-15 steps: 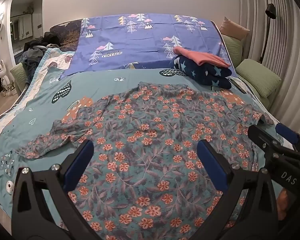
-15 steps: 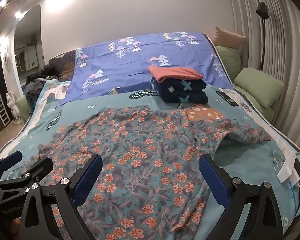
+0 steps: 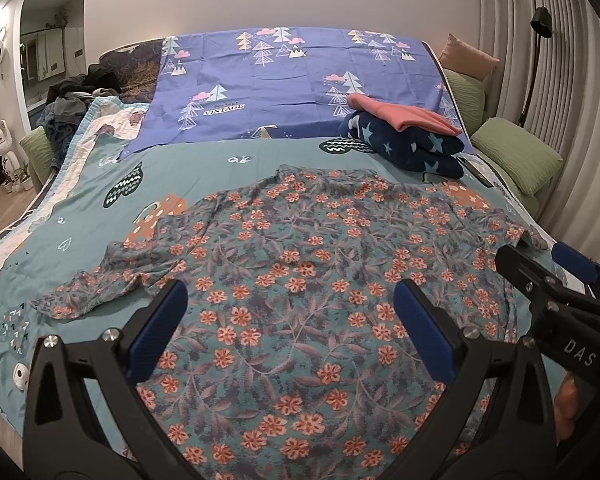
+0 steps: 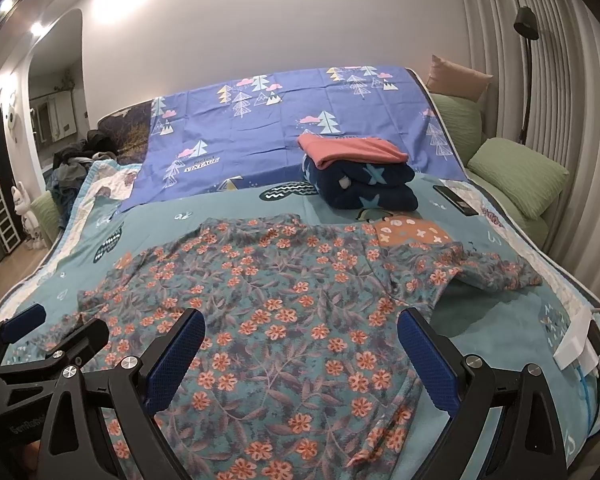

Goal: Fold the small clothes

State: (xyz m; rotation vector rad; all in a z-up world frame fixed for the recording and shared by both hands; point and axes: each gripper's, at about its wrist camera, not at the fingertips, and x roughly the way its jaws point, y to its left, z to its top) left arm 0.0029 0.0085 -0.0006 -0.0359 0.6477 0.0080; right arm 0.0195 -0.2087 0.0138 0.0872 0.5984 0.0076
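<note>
A teal shirt with orange flowers (image 3: 300, 264) lies spread flat on the bed, sleeves out to both sides; it also shows in the right wrist view (image 4: 284, 304). My left gripper (image 3: 290, 316) is open and empty above the shirt's near hem, left of middle. My right gripper (image 4: 300, 344) is open and empty above the hem's right part. The right gripper shows at the right edge of the left wrist view (image 3: 540, 264). The left gripper shows at the left edge of the right wrist view (image 4: 56, 328).
A stack of folded clothes, navy with stars under a pink piece (image 3: 412, 136), sits at the back right of the bed (image 4: 492, 332). A dark phone (image 4: 456, 200) lies right of it. Green pillows (image 4: 520, 176) line the right side. A clothes heap (image 3: 72, 104) lies far left.
Both grippers have shifted very slightly; the shirt lies as before and both stay open.
</note>
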